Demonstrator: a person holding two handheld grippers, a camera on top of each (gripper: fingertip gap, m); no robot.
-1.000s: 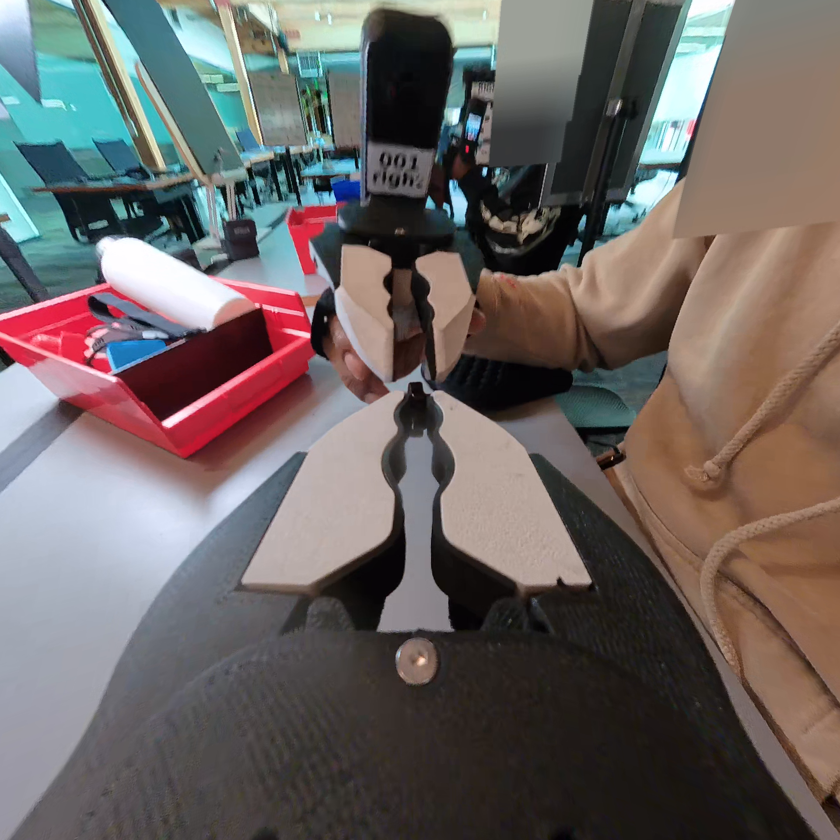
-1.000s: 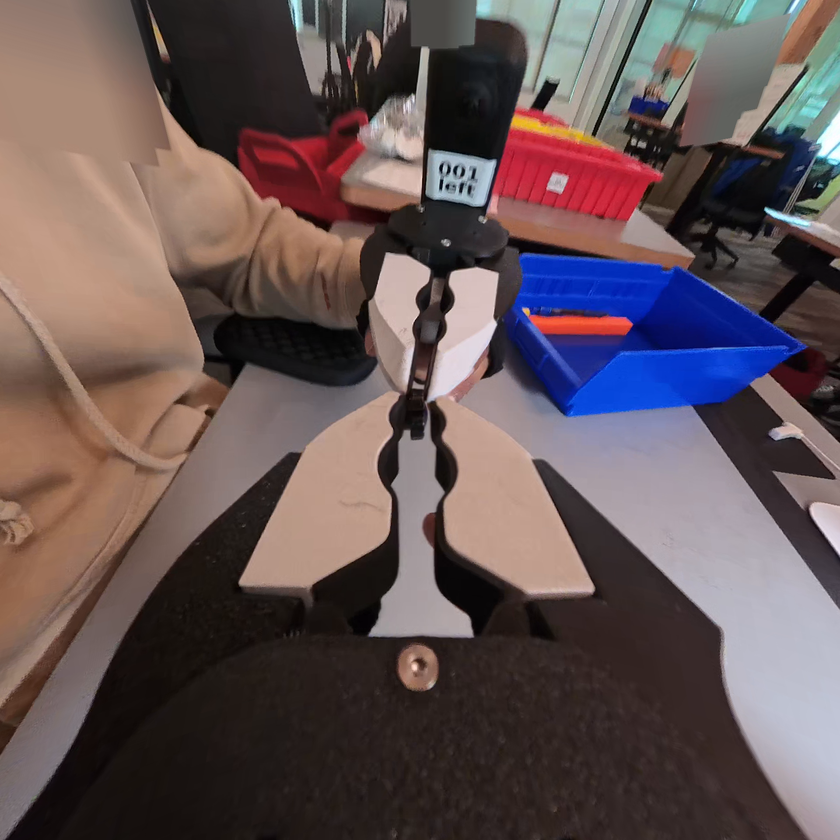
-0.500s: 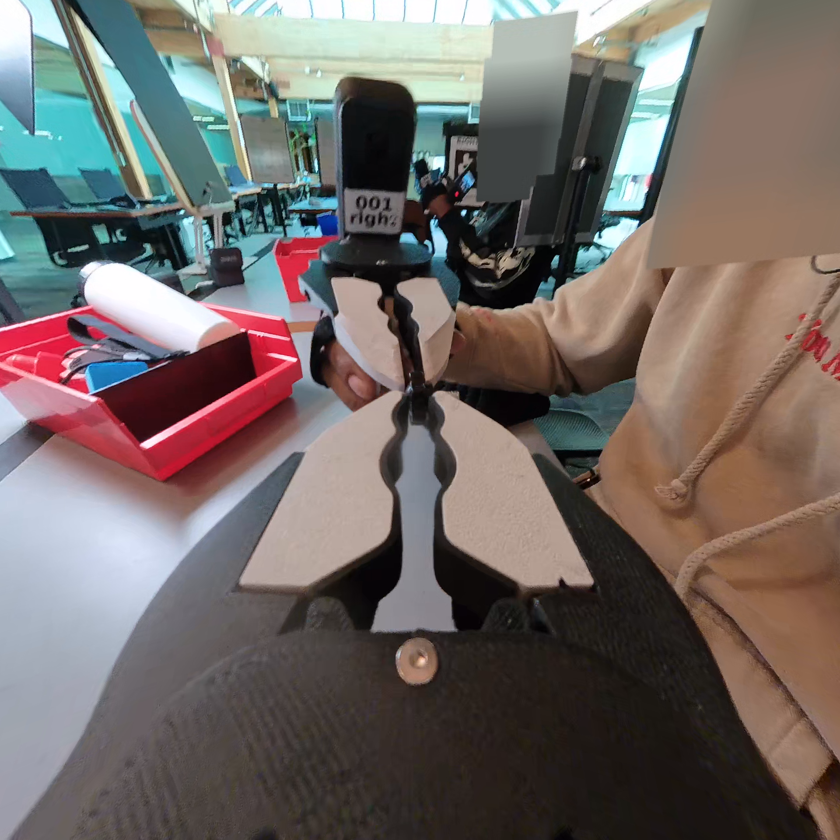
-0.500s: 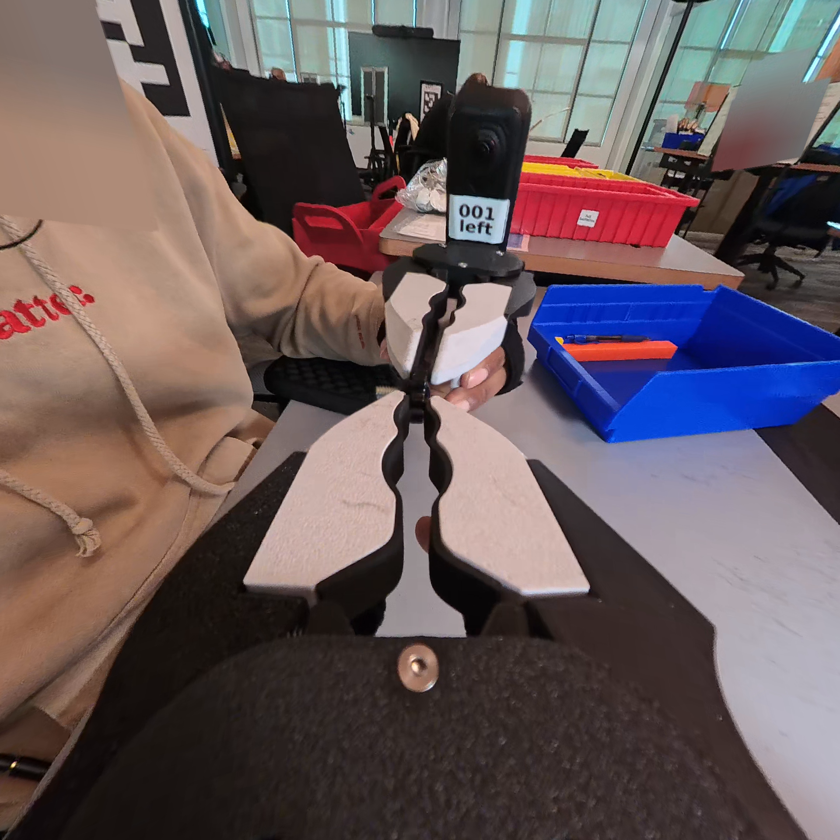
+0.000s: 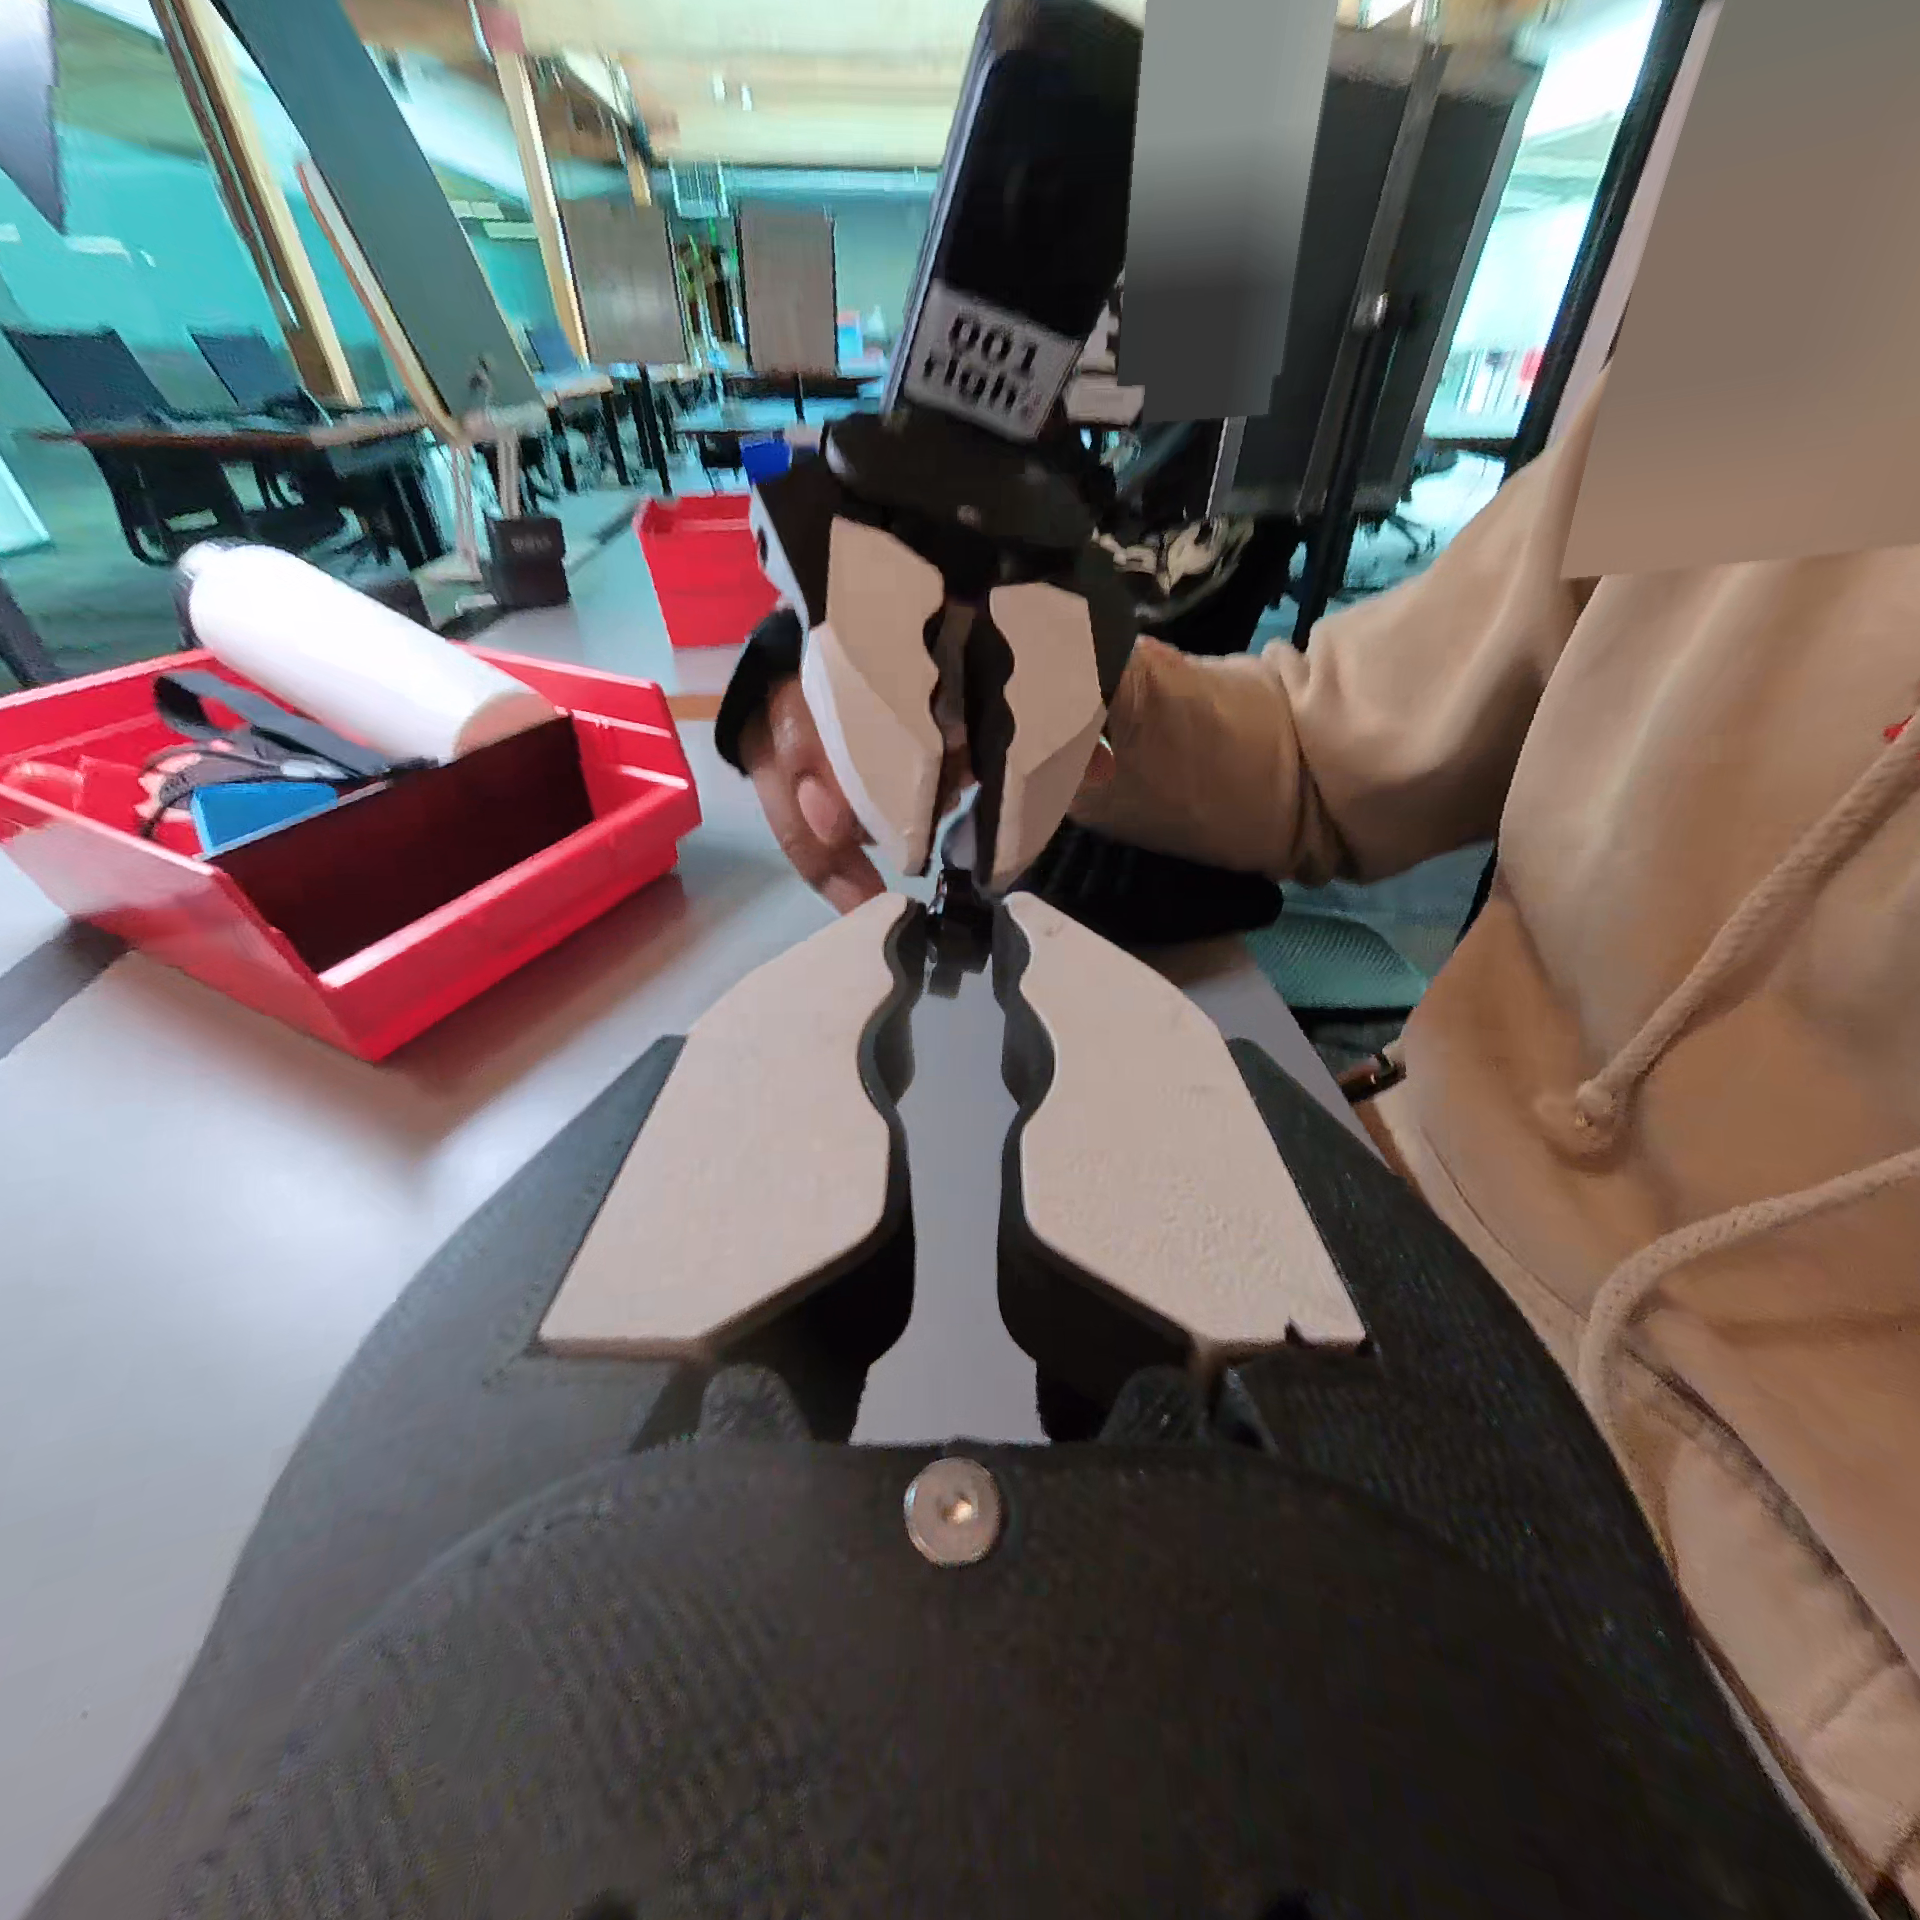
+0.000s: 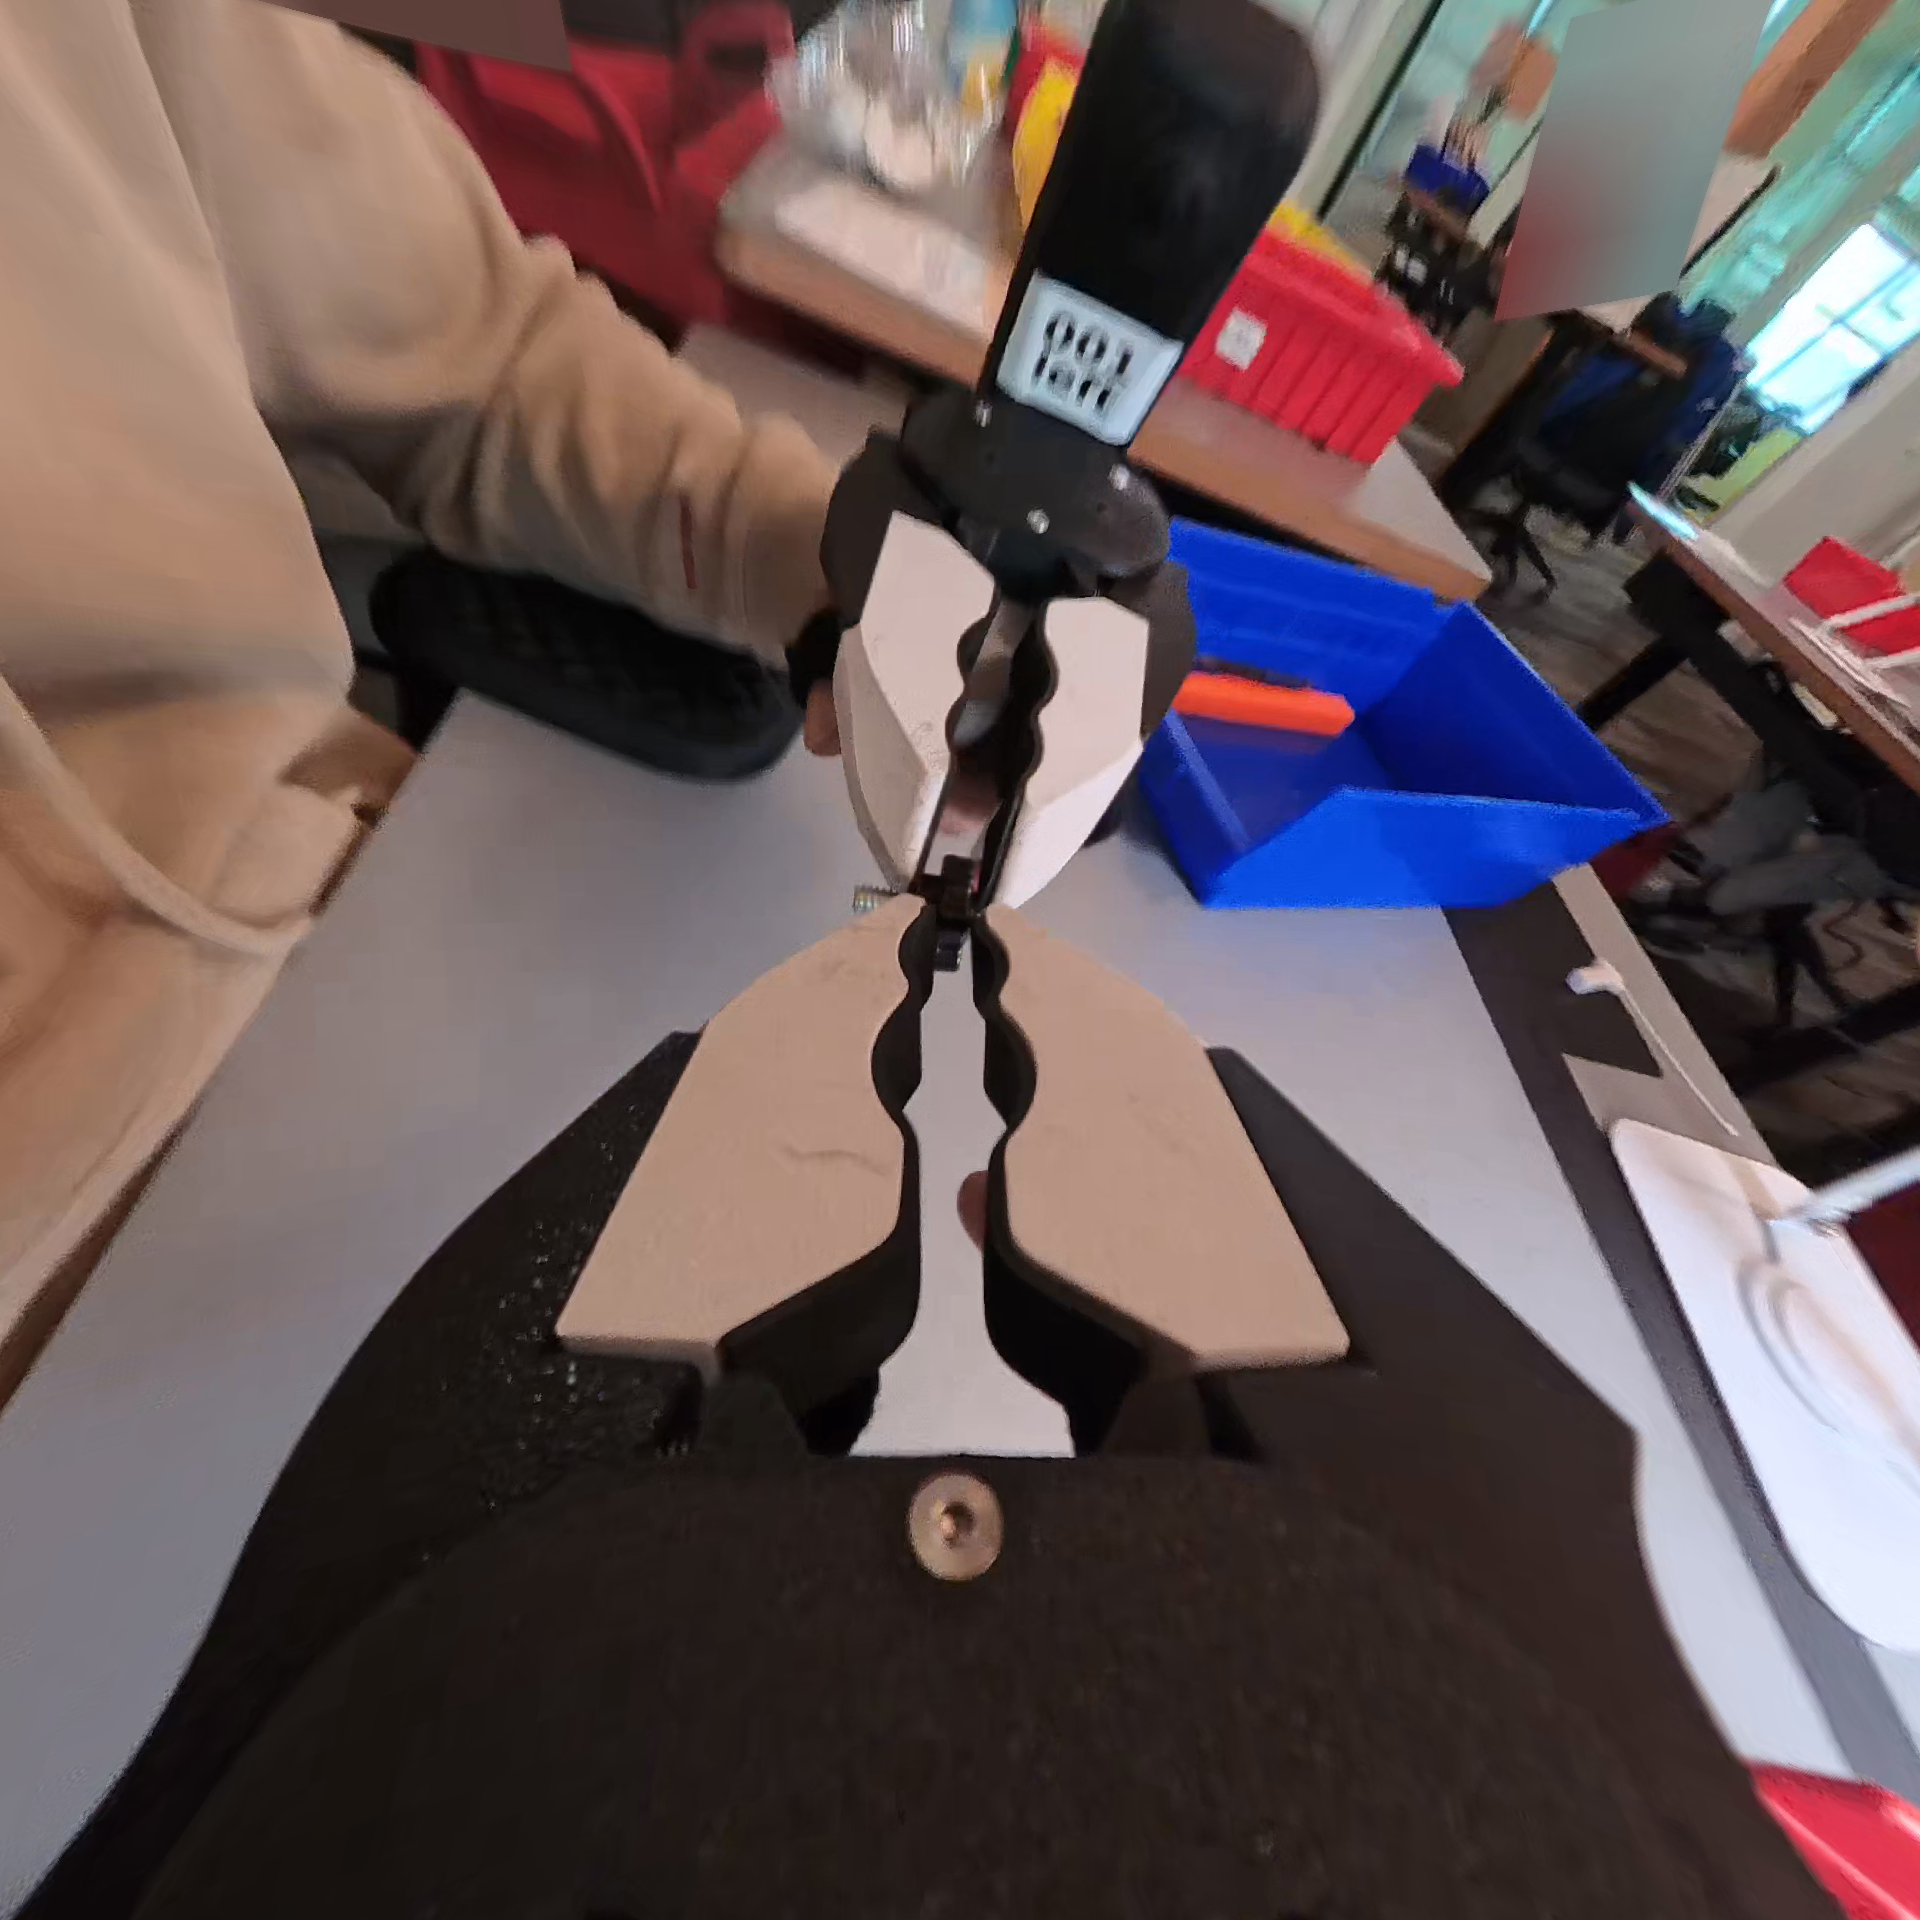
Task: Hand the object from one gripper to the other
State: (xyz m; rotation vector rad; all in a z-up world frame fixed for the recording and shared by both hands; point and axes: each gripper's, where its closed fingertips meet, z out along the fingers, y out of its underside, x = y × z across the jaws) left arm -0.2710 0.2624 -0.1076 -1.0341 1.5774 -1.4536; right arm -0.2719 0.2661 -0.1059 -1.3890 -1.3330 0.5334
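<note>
Red bin (image 5: 416, 966) shows leftward only; blue bin (image 6: 1455, 831) rightward.

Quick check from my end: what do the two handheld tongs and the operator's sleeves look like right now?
Both the left tongs and the right tongs have pale, rough-textured fingers with wavy black inner edges, on a black textured body with a silver screw. Each carries a black upright camera post with a white label. The sleeves are cream hoodie fabric with rope drawstrings.
</note>
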